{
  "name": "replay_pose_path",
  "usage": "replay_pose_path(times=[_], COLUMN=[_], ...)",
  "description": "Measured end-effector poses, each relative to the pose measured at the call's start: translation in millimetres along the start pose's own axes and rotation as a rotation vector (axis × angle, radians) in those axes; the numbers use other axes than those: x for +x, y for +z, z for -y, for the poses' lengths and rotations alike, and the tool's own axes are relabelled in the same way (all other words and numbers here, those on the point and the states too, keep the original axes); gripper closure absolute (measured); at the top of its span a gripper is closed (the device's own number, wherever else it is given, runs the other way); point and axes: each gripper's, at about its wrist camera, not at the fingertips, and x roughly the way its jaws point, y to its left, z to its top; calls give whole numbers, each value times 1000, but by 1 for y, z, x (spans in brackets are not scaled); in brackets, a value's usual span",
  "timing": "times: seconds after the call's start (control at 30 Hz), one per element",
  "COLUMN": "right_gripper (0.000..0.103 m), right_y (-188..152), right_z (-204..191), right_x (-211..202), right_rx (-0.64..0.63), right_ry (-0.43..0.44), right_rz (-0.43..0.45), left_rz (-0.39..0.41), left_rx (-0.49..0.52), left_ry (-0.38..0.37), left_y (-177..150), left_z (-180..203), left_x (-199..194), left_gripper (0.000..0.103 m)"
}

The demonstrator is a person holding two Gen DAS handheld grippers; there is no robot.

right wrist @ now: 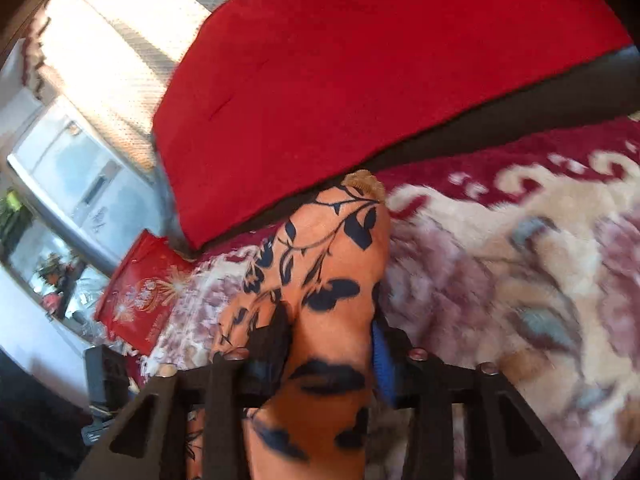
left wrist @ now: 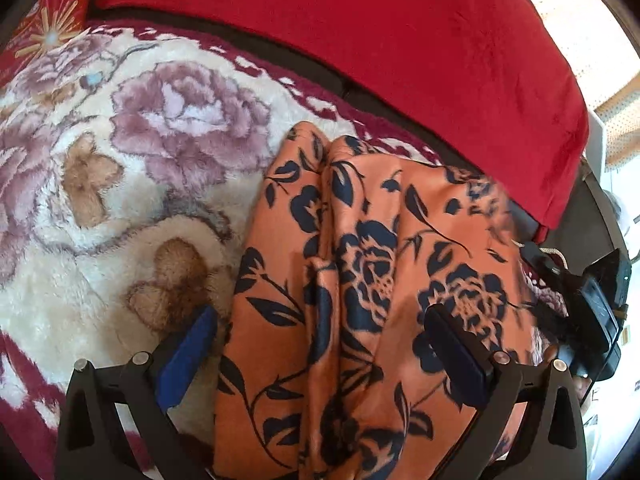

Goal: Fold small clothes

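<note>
Orange satin garment with a dark blue flower-and-leaf print (left wrist: pixel 360 280), one piece, lies in long soft folds on a plush cream blanket with mauve roses and a maroon border (left wrist: pixel 120 160), near the blanket's far edge, where it meets one big red velvet cushion (left wrist: pixel 360 40). One smaller red cushion with a gold starburst pattern (left wrist: pixel 52 12) sits at the blanket's far left corner. Two hand-held grippers work the cloth. The left gripper (left wrist: pixel 320 336) stands wide, its blue pad on the blanket just beside the garment's left edge and its dark pad over the fabric, with the folds between them and no pinch visible. The right gripper (right wrist: pixel 332 344) has a bunched ridge of the garment between its two fingers, which press against it on both sides.
</note>
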Motion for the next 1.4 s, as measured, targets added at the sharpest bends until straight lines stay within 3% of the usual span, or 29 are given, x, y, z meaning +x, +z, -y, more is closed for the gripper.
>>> replay_pose_path(times=[0.07, 0.13, 0.2, 0.3, 0.33, 0.37, 0.47, 0.53, 0.63, 0.77, 0.87, 0.9, 1.07, 1.4], right_gripper=[22, 23, 22, 23, 25, 33, 52, 55, 56, 48, 31, 30, 29, 29], right_y=[-7, -15, -25, -51, -60, -75, -96, -102, -102, -91, -75, -69, -53, -54], right_z=[6, 5, -1, -2, -1, -3, -27, -46, -52, -26, -12, -7, 9, -5], right_x=[-7, -17, -21, -27, -30, -33, -45, -60, -70, -58, -55, -56, -44, -27], right_rx=[70, 97, 89, 90, 93, 77, -91, -189, -231, -85, -11, 4, 106, 65], right_ry=[6, 48, 37, 26, 27, 43, -55, -39, -14, -28, -14, -14, 12, 7], right_rz=[-11, -32, -41, -92, -115, -141, -86, -24, 11, -76, -50, -26, -25, -45], left_rz=[-12, -4, 16, 29, 34, 39, 54, 71, 81, 83, 85, 84, 87, 86], left_rx=[10, 35, 89, 181, 208, 227, 270, 281, 291, 306, 308, 307, 325, 331], left_ry=[40, 112, 180, 216, 230, 246, 293, 309, 316, 328, 340, 342, 347, 347], left_y=[-4, -11, -19, -34, -37, -40, -44, -45, -44, -41, -39, -38, -37, -37], left_z=[2, 5, 12, 22, 25, 26, 31, 33, 34, 35, 35, 34, 35, 35], left_x=[-2, -4, -7, -16, -17, -18, -19, -22, -22, -19, -17, -16, -16, -12], left_gripper=[0, 0, 0, 0, 0, 0, 0, 0, 0, 0, 0, 0, 0, 0])
